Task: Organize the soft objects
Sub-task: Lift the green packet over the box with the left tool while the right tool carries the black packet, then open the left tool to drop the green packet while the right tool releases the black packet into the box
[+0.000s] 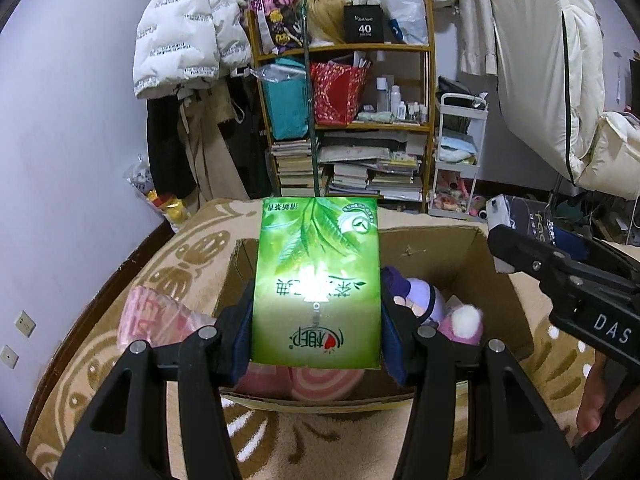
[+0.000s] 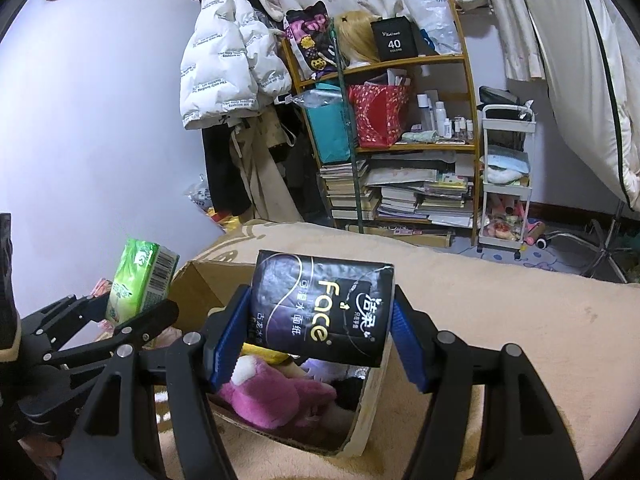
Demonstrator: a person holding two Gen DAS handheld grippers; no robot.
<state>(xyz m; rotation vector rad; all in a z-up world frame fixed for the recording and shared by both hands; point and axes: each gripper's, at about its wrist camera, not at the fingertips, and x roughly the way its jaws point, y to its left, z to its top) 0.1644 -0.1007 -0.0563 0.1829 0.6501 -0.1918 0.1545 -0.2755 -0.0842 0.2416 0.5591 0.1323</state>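
Left wrist view: left claw (image 1: 316, 320) clamps the green tissue pack (image 1: 316, 284) between both pads, right above the open cardboard box (image 1: 436, 252).
Box edges: plush toys (image 1: 440, 312) fill the right side; pink pack (image 1: 160, 316) lies just outside the left wall.
Right wrist view: right claw (image 2: 316, 344) grips the black tissue pack (image 2: 320, 308), tilted over the box's near corner.
Open room: bare beige blanket (image 2: 500, 300) to the right.

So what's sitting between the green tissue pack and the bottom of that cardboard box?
Plush toys: in the left wrist view, a pink striped plush lies inside the cardboard box right under the green tissue pack.
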